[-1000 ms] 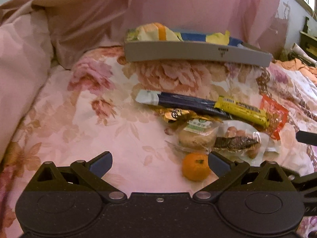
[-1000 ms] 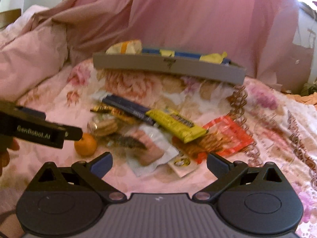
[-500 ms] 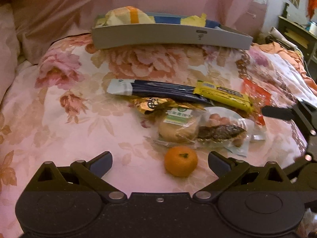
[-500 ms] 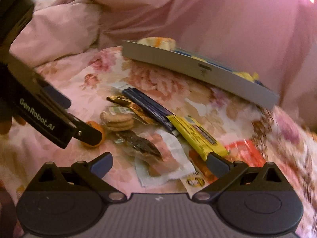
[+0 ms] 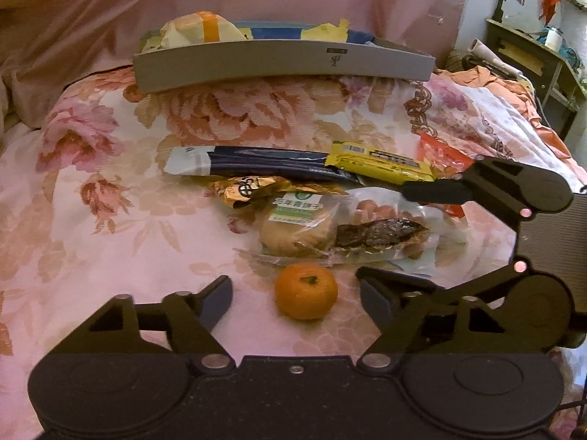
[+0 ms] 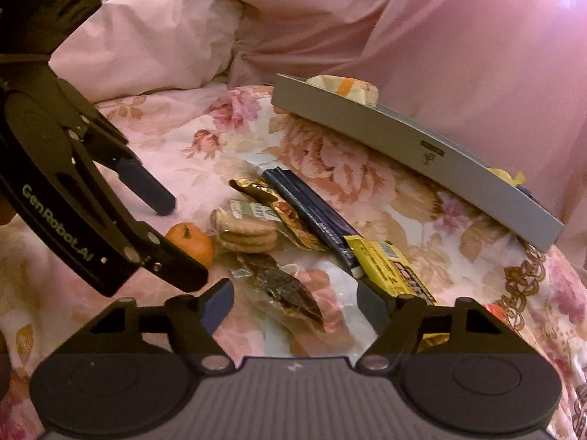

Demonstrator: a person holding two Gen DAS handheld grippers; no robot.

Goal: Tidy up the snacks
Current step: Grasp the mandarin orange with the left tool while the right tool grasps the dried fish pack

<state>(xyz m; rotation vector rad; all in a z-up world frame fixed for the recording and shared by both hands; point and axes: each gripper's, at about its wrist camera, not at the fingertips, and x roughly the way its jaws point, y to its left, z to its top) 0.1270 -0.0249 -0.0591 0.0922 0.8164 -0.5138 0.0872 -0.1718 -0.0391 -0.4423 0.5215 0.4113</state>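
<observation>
A pile of snacks lies on a floral bedspread. A small orange (image 5: 306, 290) sits between the open fingers of my left gripper (image 5: 295, 295); it also shows in the right wrist view (image 6: 192, 242). Behind it lie a clear biscuit pack (image 5: 297, 225), a dark dried snack in clear wrap (image 6: 290, 293), a gold wrapper (image 5: 249, 187), a long dark blue pack (image 5: 264, 165) and a yellow bar (image 5: 381, 163). My right gripper (image 6: 295, 302) is open over the dark snack. A grey tray (image 5: 282, 64) holding several packets stands at the back.
Pink bedding and a pillow (image 6: 146, 47) rise behind and to the left. An orange-red packet (image 5: 444, 156) lies at the right of the pile. Furniture and clutter (image 5: 528, 55) stand off the bed's right side.
Both grippers have moved in and down toward the pile. The left now has the orange between its fingers, and the right has swung over the dark snack. Both jaws have narrowed but stay open.
</observation>
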